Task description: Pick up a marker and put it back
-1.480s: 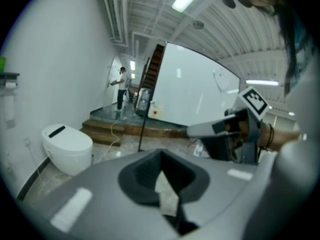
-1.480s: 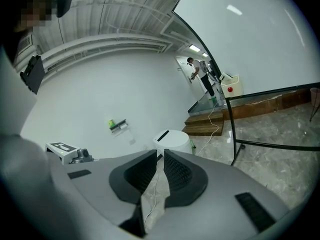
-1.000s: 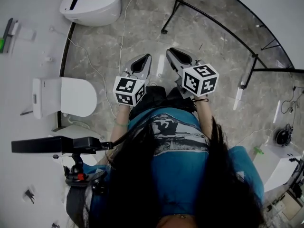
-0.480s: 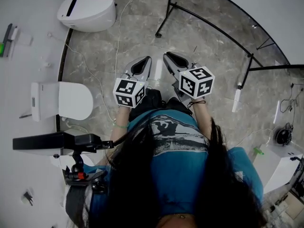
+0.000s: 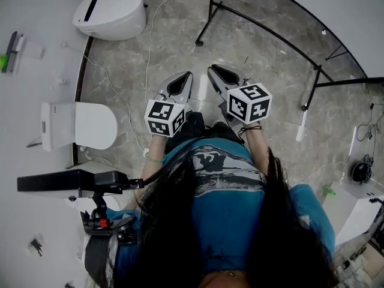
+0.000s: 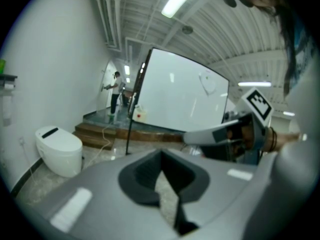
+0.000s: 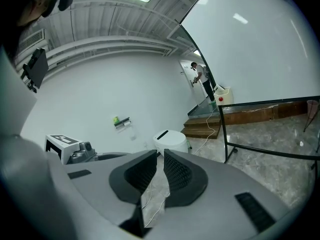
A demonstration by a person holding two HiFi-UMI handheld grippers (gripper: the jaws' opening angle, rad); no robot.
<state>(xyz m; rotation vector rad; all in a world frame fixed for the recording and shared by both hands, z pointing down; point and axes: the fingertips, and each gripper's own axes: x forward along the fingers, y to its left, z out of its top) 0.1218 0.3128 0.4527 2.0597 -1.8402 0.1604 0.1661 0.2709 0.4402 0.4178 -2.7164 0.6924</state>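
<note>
Barely any change to call over the last second: just a slight sideways slide of the grey marble floor (image 5: 252, 71) in the head view, with the foot of the whiteboard's black stand (image 5: 198, 41) edging left and the white toilet (image 5: 111, 14) staying near the top corner. Looks like walking pace, nothing more. Still carrying the left gripper (image 5: 187, 75) and the right gripper (image 5: 212, 69) side by side out in front of the body, tilted a little downward, in the same pose as a moment back. Left jaws closed together at the tips, with only floor showing behind them. Right jaws drawn in to a thin slit, with only floor and a stray cable on it seen through the gap. No marker in either grip, then. Can't pick out a marker for certain anywhere. Best candidate spot is the small wall shelf (image 7: 121, 121) off to the left, carrying something green and something dark, too small to name. Well apart from both grippers either way. Reads as transit with empty grippers, which fits heading over to fetch a marker just as well as coming away with it already put back.
</note>
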